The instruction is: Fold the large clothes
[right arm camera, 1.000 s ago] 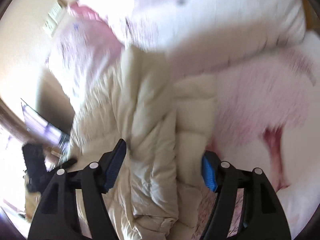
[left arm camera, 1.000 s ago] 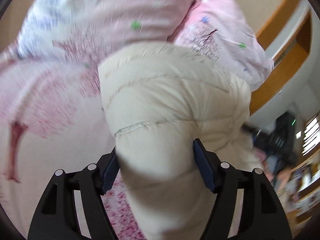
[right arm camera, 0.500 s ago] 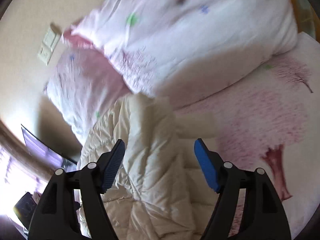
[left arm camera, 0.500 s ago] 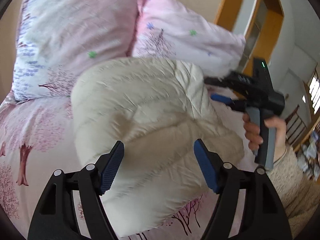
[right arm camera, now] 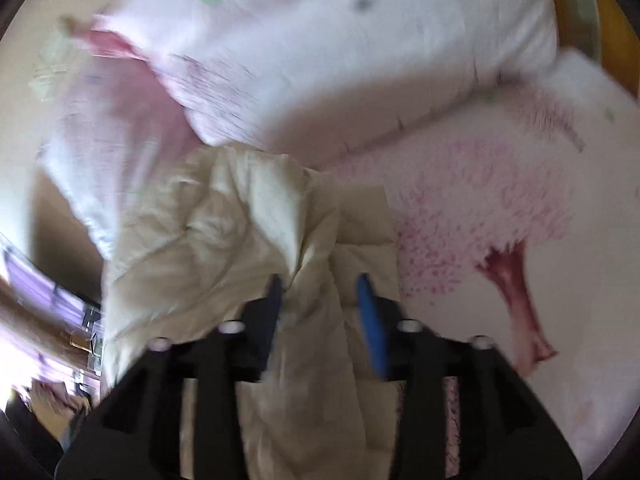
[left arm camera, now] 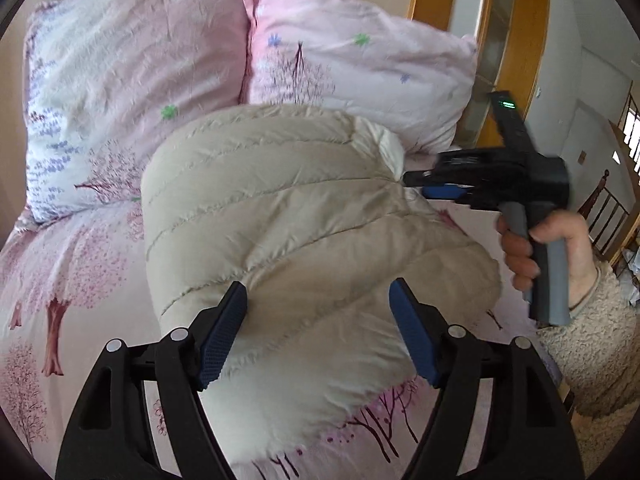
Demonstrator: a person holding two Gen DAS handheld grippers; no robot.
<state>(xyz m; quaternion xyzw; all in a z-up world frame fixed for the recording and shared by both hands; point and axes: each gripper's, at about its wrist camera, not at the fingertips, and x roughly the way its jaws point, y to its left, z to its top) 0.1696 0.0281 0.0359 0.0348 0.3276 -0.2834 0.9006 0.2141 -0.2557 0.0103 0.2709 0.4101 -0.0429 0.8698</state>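
your cream quilted down jacket (left arm camera: 304,248) sits bunched into a puffy bundle on the bed (left arm camera: 72,280), its far end just beside the two pink floral pillows (left arm camera: 132,64) at the head. it looks like you are midway through a fold: the bulk is gathered, but the bundle is lumpy and loose, not yet a flat packet.

your left gripper (left arm camera: 318,332) is spread wide, its blue pads on either side of the near end of the jacket; whether they touch the fabric is hard to tell, but they are not pinching it. your right gripper (right arm camera: 320,312), seen from the left wrist at the far right edge of the jacket (left arm camera: 436,186), has its fingers drawn close together around a ridge of crumpled fabric (right arm camera: 308,256). that view is blurred, so i cannot tell for certain whether it has the fabric clamped.

the next move probably calls for a firm pinch on that right edge, then drawing it across while the left end is held down, since the padding will likely spring back.

the pillows crowd the far side, so you have little room to spread the jacket that way. the tree-printed bed sheet (right arm camera: 500,208) to the right is free. a wooden door frame (left arm camera: 516,40) stands beyond the bed, out of the way.
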